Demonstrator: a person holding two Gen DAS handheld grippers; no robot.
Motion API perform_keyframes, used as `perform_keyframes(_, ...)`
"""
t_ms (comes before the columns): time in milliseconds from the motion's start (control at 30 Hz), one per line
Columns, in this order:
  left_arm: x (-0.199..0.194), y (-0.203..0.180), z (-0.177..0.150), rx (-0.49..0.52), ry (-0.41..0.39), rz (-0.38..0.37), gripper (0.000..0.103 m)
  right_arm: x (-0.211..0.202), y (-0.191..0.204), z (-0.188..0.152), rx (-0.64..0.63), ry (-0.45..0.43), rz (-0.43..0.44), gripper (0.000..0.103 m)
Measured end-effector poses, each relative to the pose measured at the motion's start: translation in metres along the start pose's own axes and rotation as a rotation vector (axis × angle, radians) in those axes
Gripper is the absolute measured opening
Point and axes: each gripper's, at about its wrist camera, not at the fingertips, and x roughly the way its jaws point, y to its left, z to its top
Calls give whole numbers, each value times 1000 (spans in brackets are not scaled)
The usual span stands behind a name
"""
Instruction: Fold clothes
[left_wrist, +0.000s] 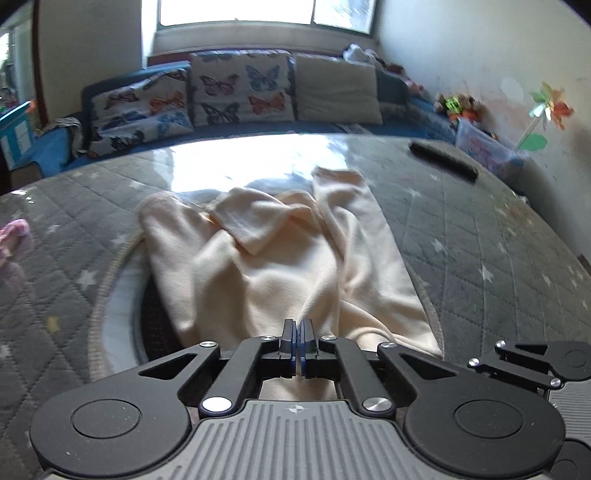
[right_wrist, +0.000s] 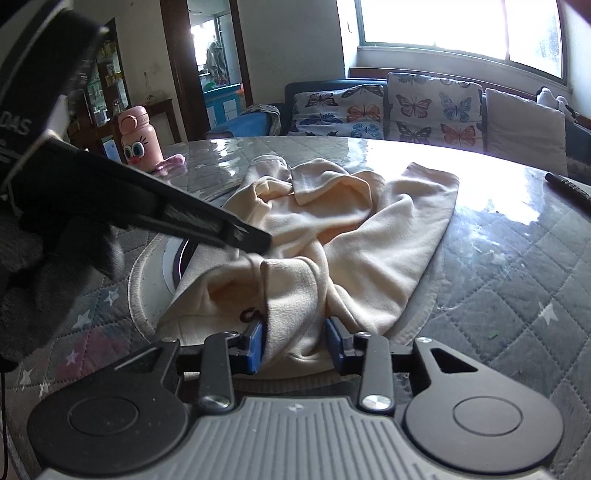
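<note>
Far left on the quilted grey table (right_wrist: 517, 266), a pink bottle (right_wrist: 135, 134) with cartoon eyes, upright, a small pink cloth (right_wrist: 170, 162) just beside it. Mid-table, crumpled and sprawled over a round mat (left_wrist: 107, 280), the cream garment (left_wrist: 280, 254); left gripper (left_wrist: 298, 325) at its near edge, jaws pressed together on a ridge of the fabric. To the right, right gripper (right_wrist: 295, 341) with jaws apart, a bunched near fold between the blue pads (right_wrist: 255, 343); far right, a black marker (left_wrist: 443, 160) lying apart from the cloth.
</note>
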Motion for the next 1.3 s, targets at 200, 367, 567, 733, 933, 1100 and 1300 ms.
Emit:
perform_keyframes(200,-46,29,-8,-87,-98,92,1,-4,-2,-2,-2,-7,-1,31)
perform_keyframes(367,-79,54,-31,-138,-118,151,1,-8,-2,-4,-10,1,11,28)
perform_keyframes(567,-85,62,-49,-126,-57,179,3,-20,-7,-1,-15,14,65,32)
perform_keyframes(733,-87,44,-26,-72,-107,125,8,-32,-19,12,9,-9,74,39)
perform_keyframes(933,-44,18,8,-26,-87,72,34,-27,-38,30,22,-42,-12,43)
perform_keyframes(1100,3,19,24,-77,-21,88,48,-12,-60,41,47,-46,-68,46)
perform_keyframes(1300,30,38,31,-231,41,39,48,12,-84,56,62,-43,-121,48)
